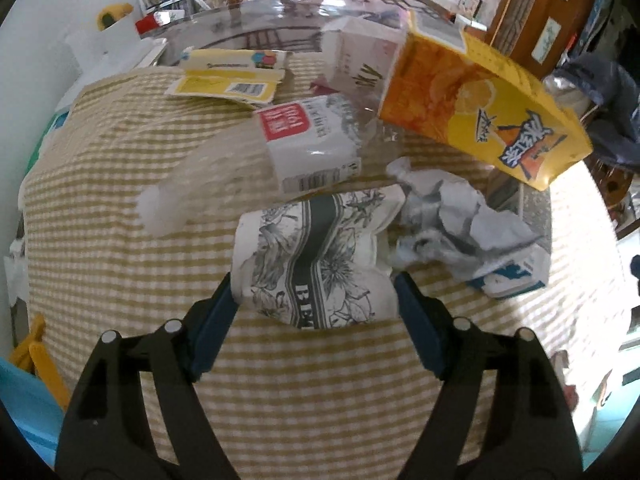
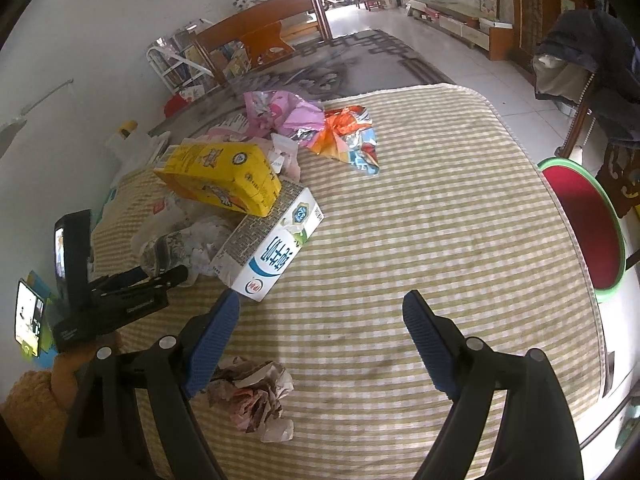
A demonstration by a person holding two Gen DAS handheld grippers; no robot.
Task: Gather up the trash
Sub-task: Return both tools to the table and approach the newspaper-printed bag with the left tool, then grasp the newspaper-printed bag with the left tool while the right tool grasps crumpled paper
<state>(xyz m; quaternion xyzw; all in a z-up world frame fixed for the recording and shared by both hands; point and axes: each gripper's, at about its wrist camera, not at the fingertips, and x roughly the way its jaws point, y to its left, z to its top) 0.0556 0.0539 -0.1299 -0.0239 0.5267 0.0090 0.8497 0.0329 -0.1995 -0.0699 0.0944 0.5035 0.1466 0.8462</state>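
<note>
My left gripper (image 1: 314, 288) has its jaws set wide on either side of the crushed paper cup (image 1: 316, 256), low in the middle of the left wrist frame. Both blue pads sit right at the cup's sides; I cannot tell whether they press it yet. The cup lies on its side on the checked surface (image 1: 120, 152), its long axis running away from me, straight up the frame, so closing across its width looks right. Just beyond it lie a clear plastic bottle (image 1: 256, 160), crumpled white paper (image 1: 452, 216) and an orange juice carton (image 1: 476, 112). My right gripper (image 2: 320, 312) hangs wide and empty; a crumpled wrapper (image 2: 252, 400) lies beside its left pad, lower left.
</note>
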